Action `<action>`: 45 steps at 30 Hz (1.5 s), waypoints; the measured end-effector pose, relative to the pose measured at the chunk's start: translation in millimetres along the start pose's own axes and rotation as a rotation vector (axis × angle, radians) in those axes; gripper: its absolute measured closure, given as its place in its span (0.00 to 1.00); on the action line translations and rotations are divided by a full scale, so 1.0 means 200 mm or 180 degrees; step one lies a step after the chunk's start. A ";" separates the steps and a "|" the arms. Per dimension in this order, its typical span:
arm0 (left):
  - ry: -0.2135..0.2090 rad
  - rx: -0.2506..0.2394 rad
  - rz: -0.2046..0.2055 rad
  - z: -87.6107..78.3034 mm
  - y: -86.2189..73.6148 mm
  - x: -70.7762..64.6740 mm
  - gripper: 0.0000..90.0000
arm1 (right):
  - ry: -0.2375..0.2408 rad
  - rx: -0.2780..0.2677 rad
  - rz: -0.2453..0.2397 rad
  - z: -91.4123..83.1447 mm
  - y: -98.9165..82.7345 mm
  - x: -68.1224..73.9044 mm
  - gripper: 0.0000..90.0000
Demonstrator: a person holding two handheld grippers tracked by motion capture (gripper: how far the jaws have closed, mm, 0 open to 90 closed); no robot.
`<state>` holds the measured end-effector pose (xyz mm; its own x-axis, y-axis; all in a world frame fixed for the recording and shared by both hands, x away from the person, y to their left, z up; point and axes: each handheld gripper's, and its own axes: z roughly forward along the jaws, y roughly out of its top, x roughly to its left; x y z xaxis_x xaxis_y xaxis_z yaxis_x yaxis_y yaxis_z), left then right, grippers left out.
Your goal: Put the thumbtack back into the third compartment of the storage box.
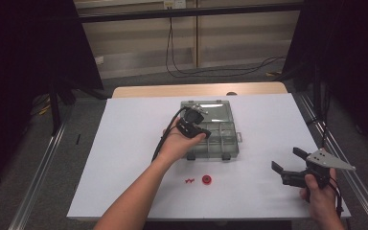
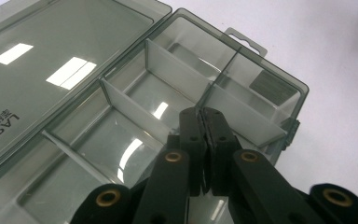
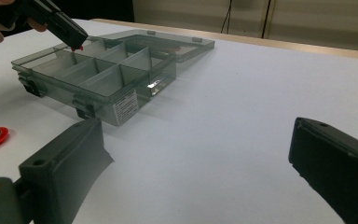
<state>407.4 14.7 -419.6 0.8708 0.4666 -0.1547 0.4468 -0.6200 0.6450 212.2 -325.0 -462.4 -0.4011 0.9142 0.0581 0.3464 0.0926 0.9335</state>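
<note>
Red shows at the tips of the left hand-held gripper (image 3: 77,45), clenched on a small piece over the open organizer box (image 3: 121,100), while a red wheel (image 1: 206,179) and small red bit (image 1: 189,181) wait on the counter (image 1: 124,143) and the right hand-held gripper (image 1: 287,165) rests released.

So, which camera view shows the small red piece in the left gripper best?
The right gripper view: the small red piece peeks out below the left gripper tip. In the left gripper view and the high view I cannot make it out.
</note>
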 end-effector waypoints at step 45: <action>-0.0094 -0.0073 -0.0111 0.07 0.05 0.02 0.46 | -0.0040 0.0012 0.0022 -0.01 -0.01 -0.01 0.04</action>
<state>417.4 1.7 -424.5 0.8606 0.4687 -0.1992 0.4725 -0.5890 0.6556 211.5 -328.1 -464.1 -0.3880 0.9197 0.0602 0.3525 0.0878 0.9317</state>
